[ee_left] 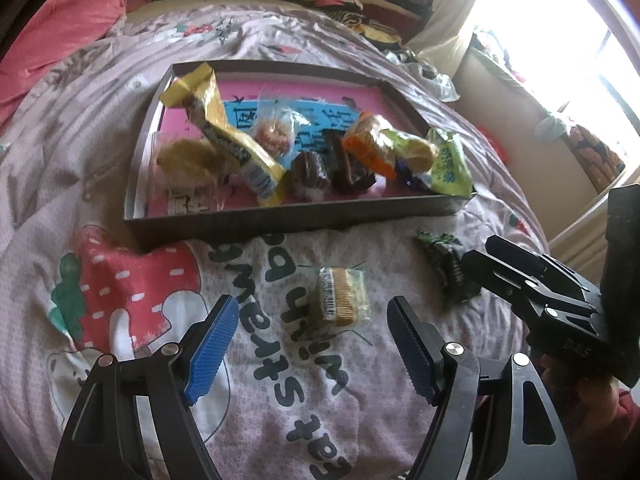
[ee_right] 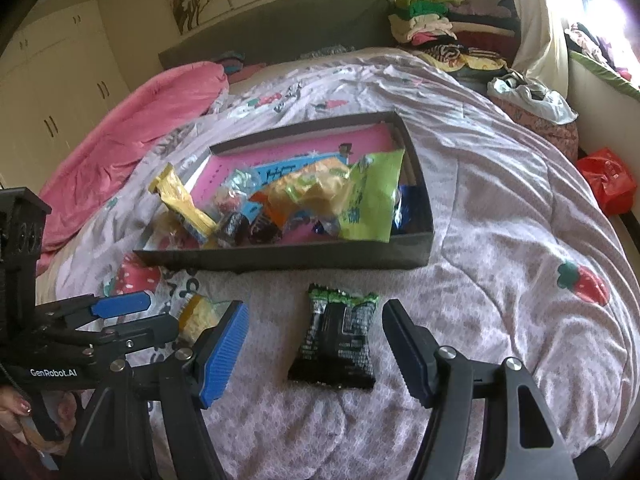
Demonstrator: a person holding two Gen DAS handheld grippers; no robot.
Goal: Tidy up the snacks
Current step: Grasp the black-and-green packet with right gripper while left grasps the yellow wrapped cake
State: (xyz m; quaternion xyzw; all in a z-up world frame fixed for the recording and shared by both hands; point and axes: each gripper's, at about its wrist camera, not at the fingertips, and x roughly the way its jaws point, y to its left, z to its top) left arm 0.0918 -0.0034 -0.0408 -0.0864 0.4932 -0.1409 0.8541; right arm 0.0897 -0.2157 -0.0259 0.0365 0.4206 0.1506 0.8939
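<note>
A shallow dark box [ee_left: 280, 216] [ee_right: 280, 258] with a pink floor lies on the bed and holds several wrapped snacks, among them a yellow packet [ee_left: 224, 128] and a green one [ee_right: 368, 200]. In front of it a small wrapped cracker [ee_left: 340, 296] [ee_right: 200, 316] lies on the quilt just beyond my left gripper [ee_left: 314, 344] [ee_right: 164, 312], which is open and not touching it. To the right, a dark green-topped packet [ee_right: 336, 340] [ee_left: 444, 264] lies flat between the fingers of my right gripper [ee_right: 316, 340] [ee_left: 478, 250], which is open with gaps on both sides.
The quilt [ee_right: 500, 260] is soft and wrinkled, printed with strawberries. A pink blanket [ee_right: 140, 132] lies at the left, folded clothes [ee_right: 424, 16] at the head of the bed, and a white bag [ee_right: 532, 96] and a red bag [ee_right: 606, 180] at the right edge.
</note>
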